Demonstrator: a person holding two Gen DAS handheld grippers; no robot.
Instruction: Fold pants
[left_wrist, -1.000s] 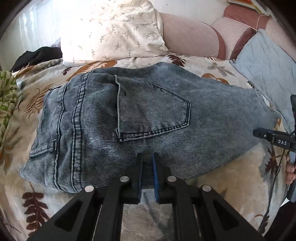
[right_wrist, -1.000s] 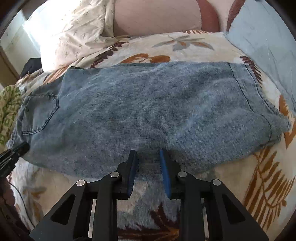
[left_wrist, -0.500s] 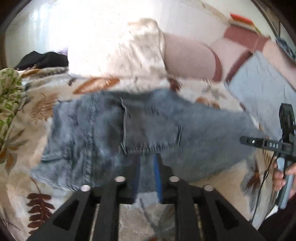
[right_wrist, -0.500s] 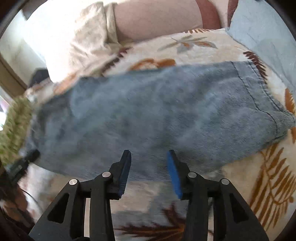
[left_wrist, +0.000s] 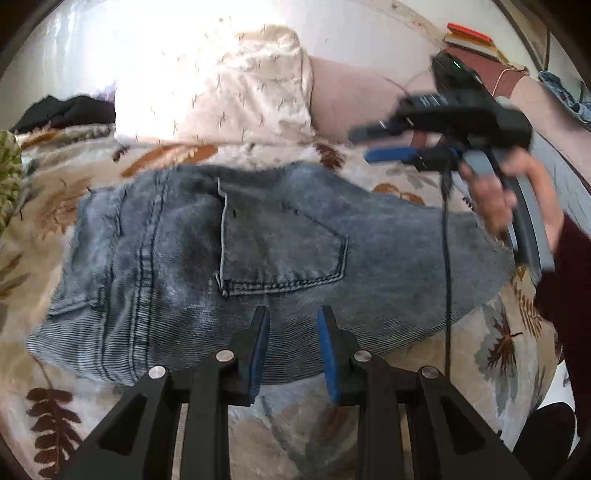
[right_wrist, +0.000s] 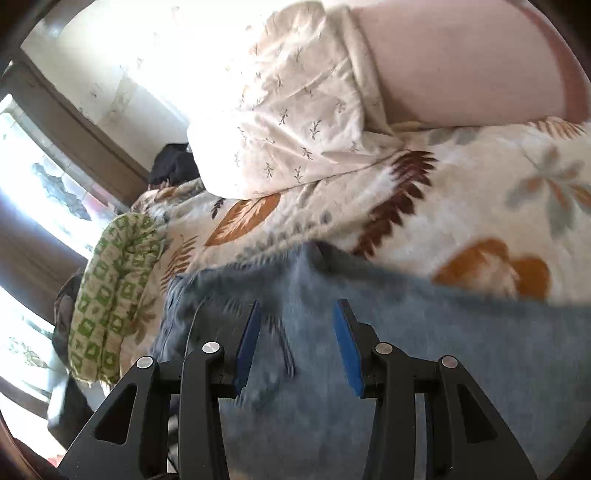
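Note:
Folded blue jeans (left_wrist: 295, 236) lie flat on the bed, waist to the left and back pocket (left_wrist: 280, 243) facing up. My left gripper (left_wrist: 293, 317) hangs over their near edge; its jaws are opening, and the denim lies below them, not pinched. In the left wrist view the right gripper (left_wrist: 364, 144), held in a person's hand (left_wrist: 495, 199), hovers above the far side of the jeans, blue pads apart. From its own camera the right gripper (right_wrist: 297, 310) stands open above the jeans (right_wrist: 406, 350) near their left end, with nothing gripped.
The leaf-print blanket (left_wrist: 498, 332) covers the bed. A white sprigged pillow (left_wrist: 221, 92) and a pink bolster (left_wrist: 343, 96) lie behind the jeans. A green patterned cloth (right_wrist: 114, 295) and a black garment (left_wrist: 66, 110) sit at the left edge, by the window.
Both grippers have opened off the near edge of the jeans. The right gripper has swung up and to the left over the jeans and turned toward the pillow. The left has barely moved.

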